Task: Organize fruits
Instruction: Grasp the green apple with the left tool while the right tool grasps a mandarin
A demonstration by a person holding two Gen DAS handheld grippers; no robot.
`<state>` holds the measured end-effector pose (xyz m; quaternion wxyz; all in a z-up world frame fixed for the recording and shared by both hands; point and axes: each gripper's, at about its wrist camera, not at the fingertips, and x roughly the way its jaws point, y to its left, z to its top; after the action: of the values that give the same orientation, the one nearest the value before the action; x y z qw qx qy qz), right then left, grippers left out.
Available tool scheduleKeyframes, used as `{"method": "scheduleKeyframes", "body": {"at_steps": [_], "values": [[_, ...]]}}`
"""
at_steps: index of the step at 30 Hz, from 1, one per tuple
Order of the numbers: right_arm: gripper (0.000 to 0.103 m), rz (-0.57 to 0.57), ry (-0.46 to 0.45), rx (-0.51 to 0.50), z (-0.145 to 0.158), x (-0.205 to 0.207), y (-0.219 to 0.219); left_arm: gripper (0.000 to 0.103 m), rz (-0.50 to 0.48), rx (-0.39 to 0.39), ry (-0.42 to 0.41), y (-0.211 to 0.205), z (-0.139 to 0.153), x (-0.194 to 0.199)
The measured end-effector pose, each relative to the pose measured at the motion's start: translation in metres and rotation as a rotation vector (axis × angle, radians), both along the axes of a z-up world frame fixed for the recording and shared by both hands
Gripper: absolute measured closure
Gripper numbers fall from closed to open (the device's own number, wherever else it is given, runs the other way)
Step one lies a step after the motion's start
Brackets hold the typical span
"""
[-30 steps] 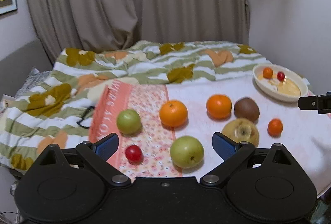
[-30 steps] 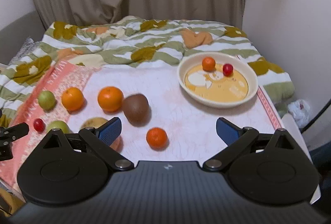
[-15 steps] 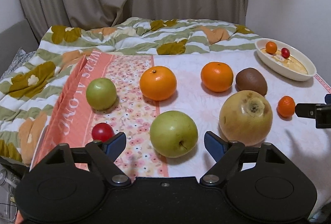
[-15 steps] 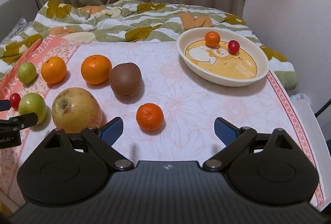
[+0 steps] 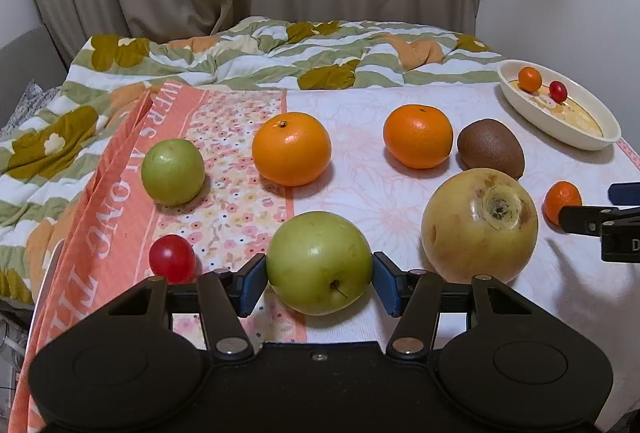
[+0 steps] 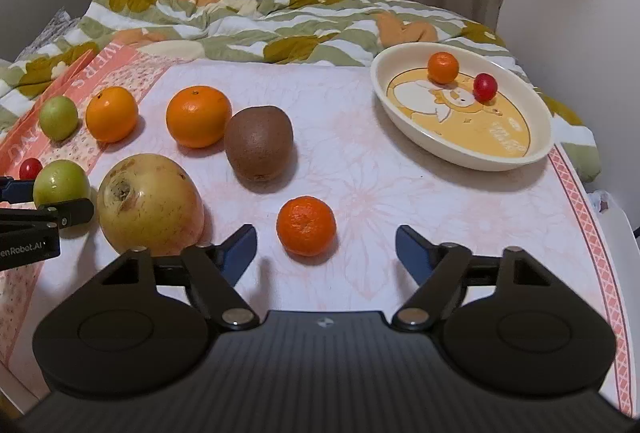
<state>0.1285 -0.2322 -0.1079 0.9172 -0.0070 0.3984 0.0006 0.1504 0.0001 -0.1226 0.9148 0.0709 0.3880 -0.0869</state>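
Step in hand: both hands are at the pick-up, and judging by what lies in it, the fruit is bound for the cream oval dish with a yellow cartoon print (image 6: 460,157).
Left gripper (image 5: 320,275): its jaws have just been closing and the blue pads now meet the flanks of the larger round green apple (image 5: 318,261). It's clasped, and it sits on the floral tablecloth (image 6: 360,173) well left of the dish.
Right gripper (image 6: 324,245): its jaws have just been narrowing too, but they stand wide. The small loose-skinned mandarin (image 6: 306,226) sits between the fingertips, untouched, on the near side of the dish.
Next move: the left looks set to lift its apple straight up and carry it across to the dish. The right needs to finish its squeeze first, gently, since the soft peel may dent.
Big yellow-skinned round fruit with a brown-scarred end (image 6: 150,203): one, far left of the dish.
Large oranges: two (image 6: 198,121) (image 6: 112,113), left of the dish.
Brown fuzzy kiwi (image 6: 258,143): one, left of the dish.
Green apples: two, the held one and a smaller one (image 6: 59,117).
Small mandarins: two, one inside the dish (image 6: 443,67).
Small red round fruits: two, one in the dish (image 6: 485,86), one farthest from it (image 6: 30,168).
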Motion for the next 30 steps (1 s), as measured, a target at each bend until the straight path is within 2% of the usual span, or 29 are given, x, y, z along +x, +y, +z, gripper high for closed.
{"method": "scheduleKeyframes", "body": {"at_steps": [15,17,19,30], "values": [[0.034,0.021,0.027,0.022,-0.011,0.014,0.003,0.043,0.008,0.003,0.007,0.005,0.0,-0.011],[0.039,0.023,0.029,0.023,-0.011,0.014,0.003,0.043,0.009,0.004,0.007,0.008,0.001,-0.013],[0.052,0.026,0.038,0.032,-0.014,0.017,0.003,0.043,0.01,0.01,0.005,0.008,0.0,-0.014],[0.052,0.018,0.013,0.032,0.002,0.01,0.008,0.043,0.017,-0.014,-0.018,0.014,0.016,-0.029]]}}
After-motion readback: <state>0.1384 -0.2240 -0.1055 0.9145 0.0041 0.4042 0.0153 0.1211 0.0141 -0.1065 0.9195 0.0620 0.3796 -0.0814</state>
